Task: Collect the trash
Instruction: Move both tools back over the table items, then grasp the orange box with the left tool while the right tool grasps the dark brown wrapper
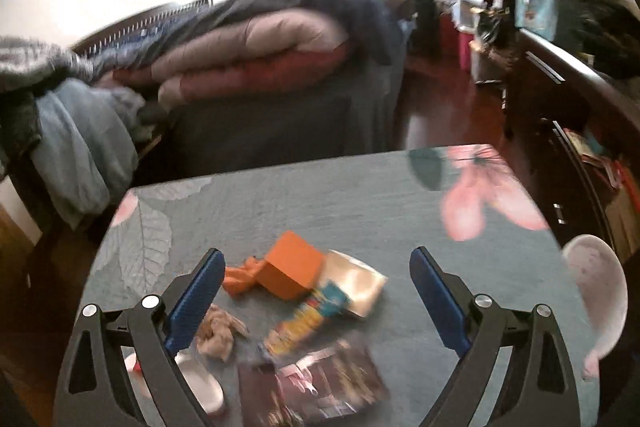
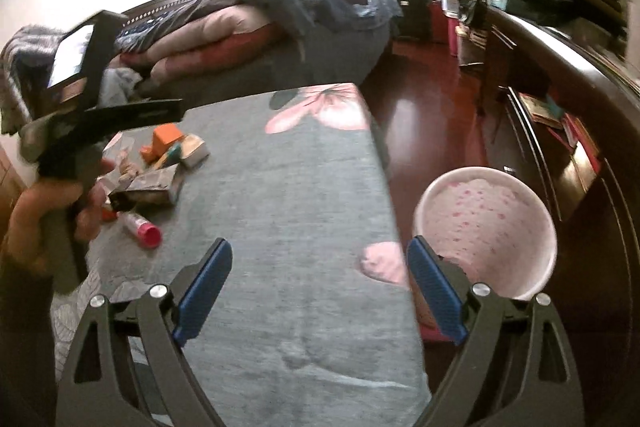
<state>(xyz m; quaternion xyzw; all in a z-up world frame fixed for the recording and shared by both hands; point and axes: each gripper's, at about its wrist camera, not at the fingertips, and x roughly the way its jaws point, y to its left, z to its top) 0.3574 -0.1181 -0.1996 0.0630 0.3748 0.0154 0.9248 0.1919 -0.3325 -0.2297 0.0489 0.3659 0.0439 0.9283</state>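
Left wrist: trash pile [image 1: 304, 291] between open left gripper [image 1: 316, 263] fingers; untouched

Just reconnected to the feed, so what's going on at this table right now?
A person holds a gripper in each hand over a table with a floral cloth. Both the left gripper and the right gripper are open and empty. The trash lies in a cluster: an orange box, a snack wrapper, a crumpled tissue. A pink bin stands on the floor beside the table.
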